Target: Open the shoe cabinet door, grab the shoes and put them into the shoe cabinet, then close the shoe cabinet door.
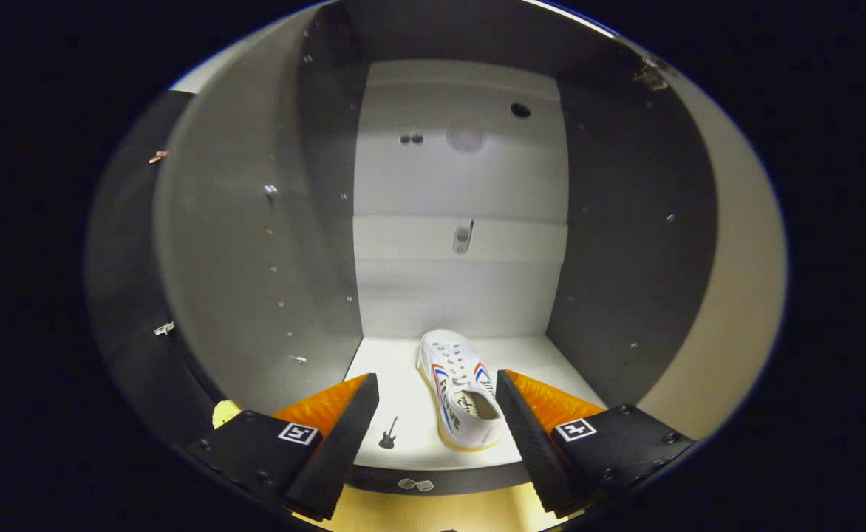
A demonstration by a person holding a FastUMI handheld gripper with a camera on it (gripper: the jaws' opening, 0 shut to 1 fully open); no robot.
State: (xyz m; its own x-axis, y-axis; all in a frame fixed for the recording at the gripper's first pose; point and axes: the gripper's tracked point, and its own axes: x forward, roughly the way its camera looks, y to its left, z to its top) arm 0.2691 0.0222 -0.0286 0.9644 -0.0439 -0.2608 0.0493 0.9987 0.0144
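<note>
Shoe (459, 391) lying on the cabinet floor (403, 369), long axis running from 12 to 6 o'clock, heel nearest the gripper (438, 425). Fingers apart and empty, the shoe between their tips, closer to the right one. Cabinet (256, 281) stands open; door closing probably follows.

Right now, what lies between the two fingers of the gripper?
In the gripper view, the white shoe lies on the cabinet floor between the open gripper fingers, nearer the right one.
</note>
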